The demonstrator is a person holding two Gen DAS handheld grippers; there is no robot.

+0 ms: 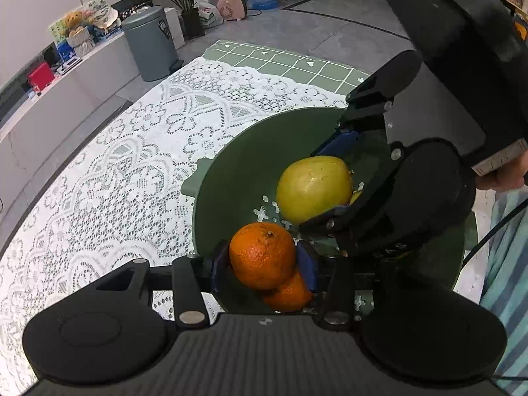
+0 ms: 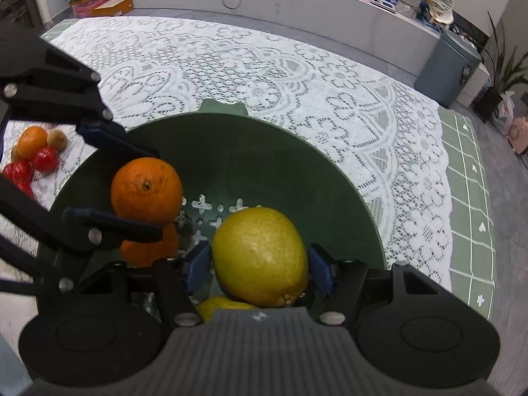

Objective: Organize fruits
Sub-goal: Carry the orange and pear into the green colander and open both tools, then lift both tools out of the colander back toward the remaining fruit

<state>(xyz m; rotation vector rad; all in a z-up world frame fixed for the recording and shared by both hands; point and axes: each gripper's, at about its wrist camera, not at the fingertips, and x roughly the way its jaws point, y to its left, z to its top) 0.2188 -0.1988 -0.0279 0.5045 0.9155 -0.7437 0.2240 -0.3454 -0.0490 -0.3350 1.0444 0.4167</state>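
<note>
Item: my left gripper (image 1: 264, 260) clamps orange (image 1: 262, 254) at six o'clock, right gripper (image 2: 259, 269) clamps lemon (image 2: 260, 257), both over green bowl (image 2: 297, 151) for depositing

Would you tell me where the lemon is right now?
The lemon sits between the right gripper's pads inside the green bowl, right of the orange in the right wrist view.

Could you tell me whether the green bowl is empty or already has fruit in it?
Not empty: inside the green bowl a second orange lies under the held orange, and another yellow fruit under the held one.
</note>
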